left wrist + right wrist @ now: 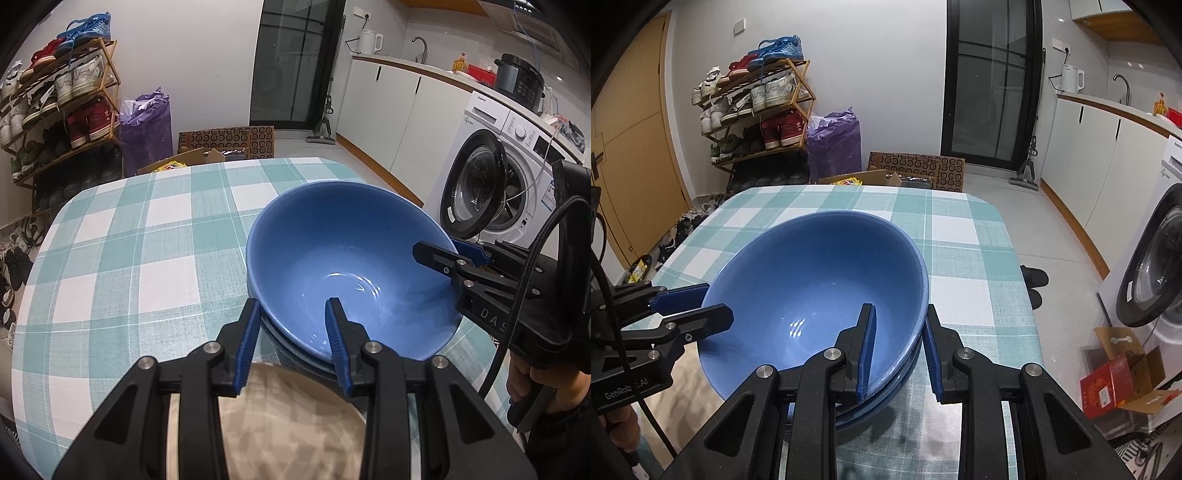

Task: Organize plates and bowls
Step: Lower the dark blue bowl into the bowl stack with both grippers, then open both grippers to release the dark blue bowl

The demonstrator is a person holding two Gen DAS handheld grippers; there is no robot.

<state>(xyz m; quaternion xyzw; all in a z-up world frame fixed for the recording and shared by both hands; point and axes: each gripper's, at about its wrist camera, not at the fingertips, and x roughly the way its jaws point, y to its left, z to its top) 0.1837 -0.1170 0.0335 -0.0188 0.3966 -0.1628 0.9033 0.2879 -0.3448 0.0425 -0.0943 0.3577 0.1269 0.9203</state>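
A large blue bowl (351,258) (812,288) sits tilted in a second blue dish (295,356) (894,391) on the checked table (129,258). My left gripper (293,301) straddles its near rim in the left wrist view, one finger outside and one inside, shut on it. That gripper shows at the left in the right wrist view (714,301). My right gripper (898,306) clamps the opposite rim the same way and appears on the right of the left wrist view (443,251). A beige plate (288,424) lies under the left gripper, partly hidden.
The teal and white cloth stretches bare beyond the bowl to the far edge (868,192). Off the table stand a washing machine with its door open (491,184), a shoe rack (757,110), a purple bag (834,144) and cardboard boxes (916,166). A hand (554,387) holds the right gripper's handle.
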